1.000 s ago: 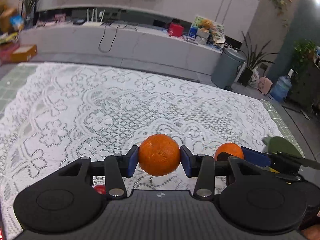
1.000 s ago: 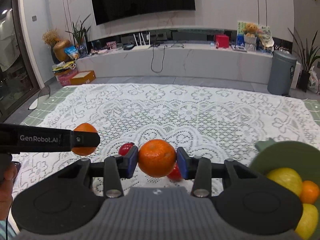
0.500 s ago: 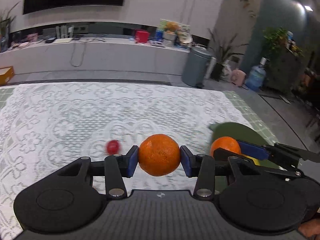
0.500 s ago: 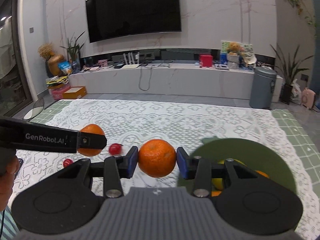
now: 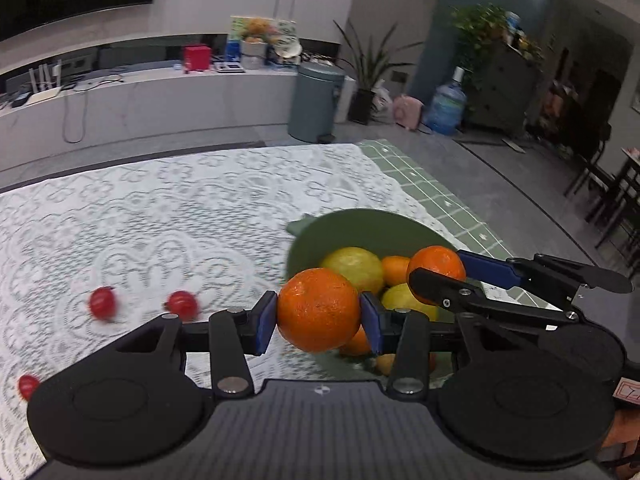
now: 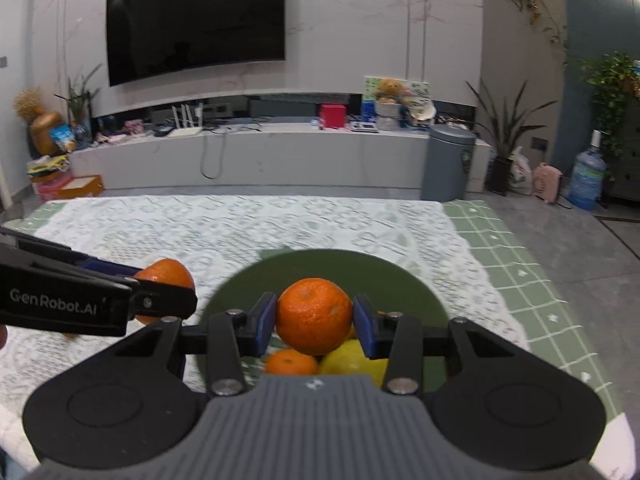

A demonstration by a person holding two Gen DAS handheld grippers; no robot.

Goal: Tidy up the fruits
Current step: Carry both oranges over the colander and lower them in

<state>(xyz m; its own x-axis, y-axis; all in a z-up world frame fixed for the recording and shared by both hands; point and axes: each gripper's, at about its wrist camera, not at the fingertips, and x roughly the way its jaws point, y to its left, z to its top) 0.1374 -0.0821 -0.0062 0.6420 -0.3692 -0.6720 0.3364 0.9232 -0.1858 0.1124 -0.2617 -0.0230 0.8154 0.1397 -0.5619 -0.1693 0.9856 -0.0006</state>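
We are holding an orange in each gripper. The left gripper (image 5: 319, 317) is clamping its orange (image 5: 318, 309) between the blue pads (image 5: 266, 322), partly closed around the fruit, and this orange is hanging above the near left rim of the green bowl (image 5: 320, 236). The right gripper (image 6: 315, 323) is gripping the second orange (image 6: 314, 316) the same way, its pads pressing on both sides, and it is hovering over the middle of the bowl (image 6: 404, 280).

In the left view the right gripper is reaching in from the right with its orange (image 5: 436, 270) above the bowl's fruit. In the right view the left gripper is coming in from the left, its orange (image 6: 166, 278) sitting just outside the bowl's left rim.

The bowl is already holding lemons (image 5: 354, 266) and smaller oranges (image 6: 292, 362). It is sitting near the right edge of the white lace cloth (image 5: 160, 208), which is lying over a green checked cloth (image 6: 512, 272). Three small red fruits (image 5: 182, 305) are lying on the lace to the left of the bowl, well apart from it, blurred in the picture.

Far behind, a grey bin (image 6: 450, 162) is standing by a long low counter (image 6: 260, 156), with a dark screen (image 6: 196, 20) on the wall above.
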